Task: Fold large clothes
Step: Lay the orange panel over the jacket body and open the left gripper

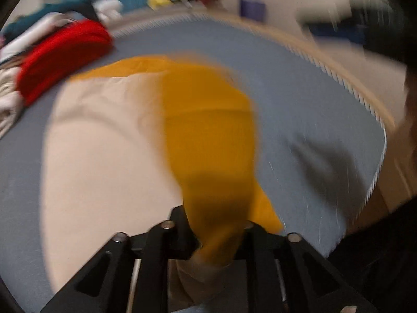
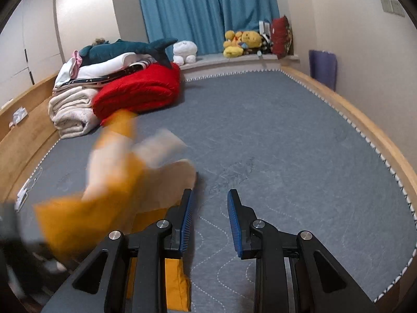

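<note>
A large garment, mustard yellow and pale beige, lies on the grey mattress (image 1: pixel 299 99). In the left wrist view its yellow part (image 1: pixel 208 135) runs from my left gripper (image 1: pixel 216 234) out across the beige part (image 1: pixel 104 143); the gripper is shut on the yellow cloth, and the view is blurred by motion. In the right wrist view the garment (image 2: pixel 112 190) is blurred and lifted at the left. My right gripper (image 2: pixel 209 219) is open and empty over bare mattress (image 2: pixel 286 156), just right of the garment.
A pile of folded bedding with a red blanket (image 2: pixel 140 91), a cream blanket (image 2: pixel 70 112) and a shark plush (image 2: pixel 125 48) sits at the far left. Plush toys (image 2: pixel 242 43) line the ledge under the blue curtain (image 2: pixel 206 7). A wooden frame (image 2: pixel 365 120) edges the mattress.
</note>
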`<state>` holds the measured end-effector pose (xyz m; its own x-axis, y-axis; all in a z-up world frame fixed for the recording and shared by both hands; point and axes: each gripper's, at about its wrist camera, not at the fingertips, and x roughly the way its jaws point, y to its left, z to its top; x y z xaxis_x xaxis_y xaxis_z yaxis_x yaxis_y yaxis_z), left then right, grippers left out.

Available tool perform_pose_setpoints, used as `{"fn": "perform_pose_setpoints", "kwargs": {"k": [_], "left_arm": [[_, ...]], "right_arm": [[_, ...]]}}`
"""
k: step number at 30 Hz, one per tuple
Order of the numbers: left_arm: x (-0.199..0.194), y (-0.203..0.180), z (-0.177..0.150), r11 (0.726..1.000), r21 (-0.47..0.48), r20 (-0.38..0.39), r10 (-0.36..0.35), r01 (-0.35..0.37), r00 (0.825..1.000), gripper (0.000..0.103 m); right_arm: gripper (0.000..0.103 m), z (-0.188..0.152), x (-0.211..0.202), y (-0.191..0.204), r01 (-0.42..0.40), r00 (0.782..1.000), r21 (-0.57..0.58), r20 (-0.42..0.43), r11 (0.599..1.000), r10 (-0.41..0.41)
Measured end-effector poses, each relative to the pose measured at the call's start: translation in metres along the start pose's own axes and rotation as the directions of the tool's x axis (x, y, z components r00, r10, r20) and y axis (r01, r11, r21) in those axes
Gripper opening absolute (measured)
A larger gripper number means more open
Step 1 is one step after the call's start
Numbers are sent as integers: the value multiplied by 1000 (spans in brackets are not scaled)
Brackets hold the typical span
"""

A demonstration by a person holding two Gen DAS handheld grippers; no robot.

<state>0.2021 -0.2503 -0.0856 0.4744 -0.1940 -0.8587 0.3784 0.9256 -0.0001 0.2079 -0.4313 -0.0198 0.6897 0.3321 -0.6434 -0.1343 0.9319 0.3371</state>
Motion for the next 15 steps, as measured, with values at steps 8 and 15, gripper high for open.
{"fn": "perform_pose_setpoints", "kwargs": {"k": [8,15], "left_arm": [[-66,25,-27,981,65,40,-185,182,982,47],[-124,110,-74,967,-112,121,-216,230,969,47]], "right_arm": [[51,-11,37,6,-195,967,94,-145,976,207],[57,-28,71,40,-305,898,112,-296,946,325]]}}
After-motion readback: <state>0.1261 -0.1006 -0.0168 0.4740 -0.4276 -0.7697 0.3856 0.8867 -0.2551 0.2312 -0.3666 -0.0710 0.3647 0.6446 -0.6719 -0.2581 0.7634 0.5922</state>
